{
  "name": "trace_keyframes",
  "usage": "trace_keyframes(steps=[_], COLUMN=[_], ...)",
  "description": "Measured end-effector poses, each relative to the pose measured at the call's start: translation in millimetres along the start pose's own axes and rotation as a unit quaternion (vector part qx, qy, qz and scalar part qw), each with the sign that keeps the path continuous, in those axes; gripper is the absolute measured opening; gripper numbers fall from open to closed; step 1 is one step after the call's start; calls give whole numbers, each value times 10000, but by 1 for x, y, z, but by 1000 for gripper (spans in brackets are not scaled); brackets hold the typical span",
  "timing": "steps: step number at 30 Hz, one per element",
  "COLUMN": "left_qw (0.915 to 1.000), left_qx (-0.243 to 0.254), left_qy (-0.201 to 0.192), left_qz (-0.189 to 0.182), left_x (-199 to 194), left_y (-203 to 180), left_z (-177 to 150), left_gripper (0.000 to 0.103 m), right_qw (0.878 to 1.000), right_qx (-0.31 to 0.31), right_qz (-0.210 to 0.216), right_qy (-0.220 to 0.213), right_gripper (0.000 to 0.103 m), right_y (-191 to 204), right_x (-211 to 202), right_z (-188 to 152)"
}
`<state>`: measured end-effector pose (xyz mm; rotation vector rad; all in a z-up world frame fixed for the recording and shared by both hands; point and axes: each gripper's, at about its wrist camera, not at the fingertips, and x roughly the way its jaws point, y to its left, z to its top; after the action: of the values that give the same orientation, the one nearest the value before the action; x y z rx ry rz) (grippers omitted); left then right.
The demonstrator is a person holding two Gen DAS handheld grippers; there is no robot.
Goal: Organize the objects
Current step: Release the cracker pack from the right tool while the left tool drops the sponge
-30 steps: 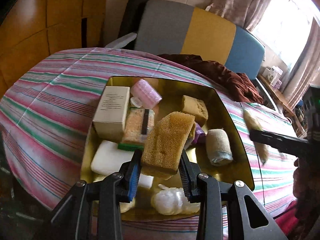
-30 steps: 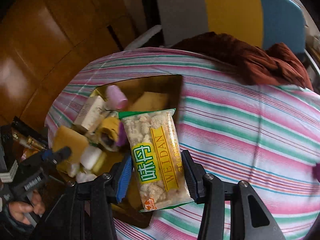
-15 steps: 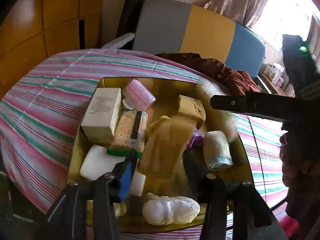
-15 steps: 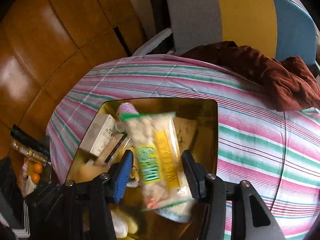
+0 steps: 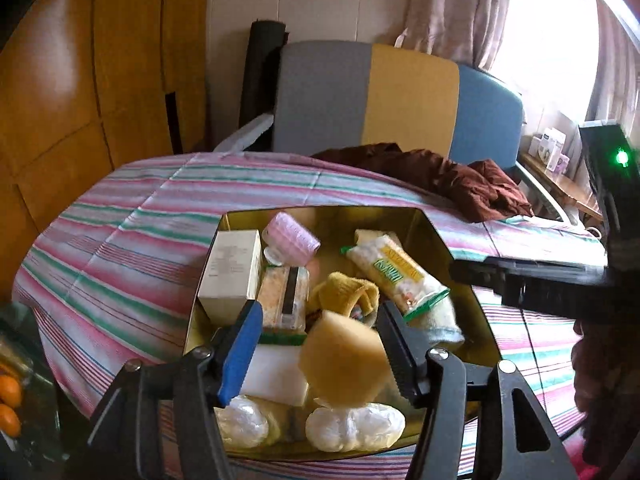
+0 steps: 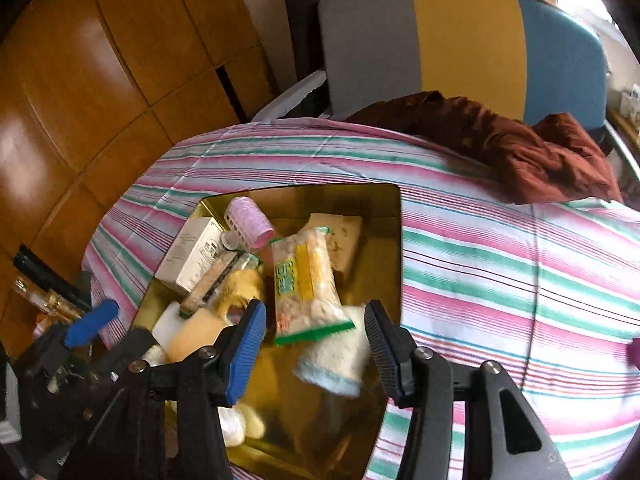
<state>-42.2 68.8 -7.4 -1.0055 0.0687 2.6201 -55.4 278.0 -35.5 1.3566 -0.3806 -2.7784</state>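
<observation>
A gold tray (image 5: 432, 227) (image 6: 394, 240) on the striped bedspread holds a white box (image 5: 232, 270), a pink roller (image 5: 292, 236), a rolled towel (image 6: 336, 356) and other items. My left gripper (image 5: 320, 344) is open above the tray's near side; a tan sponge (image 5: 342, 364) lies loose between its fingers, blurred. My right gripper (image 6: 316, 340) is open over the tray; the snack bag (image 6: 306, 284) (image 5: 396, 274) lies in the tray past its fingertips, resting on the towel and a sponge.
A dark red cloth (image 6: 520, 148) lies at the bed's far side before a grey, yellow and blue headboard (image 5: 400, 100). Wooden panels (image 6: 100, 80) stand on the left. Oranges (image 5: 10, 400) sit low at the left edge. White wrapped bundles (image 5: 352, 428) lie at the tray's near end.
Both grippers opened. The left one let go of the tan sponge, which dropped into the tray. The right one moved over the tray and released the snack bag there.
</observation>
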Motion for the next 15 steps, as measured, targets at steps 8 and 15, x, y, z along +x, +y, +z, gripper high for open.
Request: trace_keyframes(steps=[8, 15], left_qw=[9997, 9992], left_qx=[151, 302], left_qy=[-204, -236], left_qz=[-67, -103], left_x=[-18, -24], left_y=[-11, -24], left_z=[3, 2], left_gripper=[68, 78], right_qw=[9994, 9985], right_qx=[-40, -13], right_qz=[-291, -466], right_qy=[-203, -296], right_gripper=[53, 53], right_y=[-3, -10], right_x=[-23, -37], right_z=[-19, -30])
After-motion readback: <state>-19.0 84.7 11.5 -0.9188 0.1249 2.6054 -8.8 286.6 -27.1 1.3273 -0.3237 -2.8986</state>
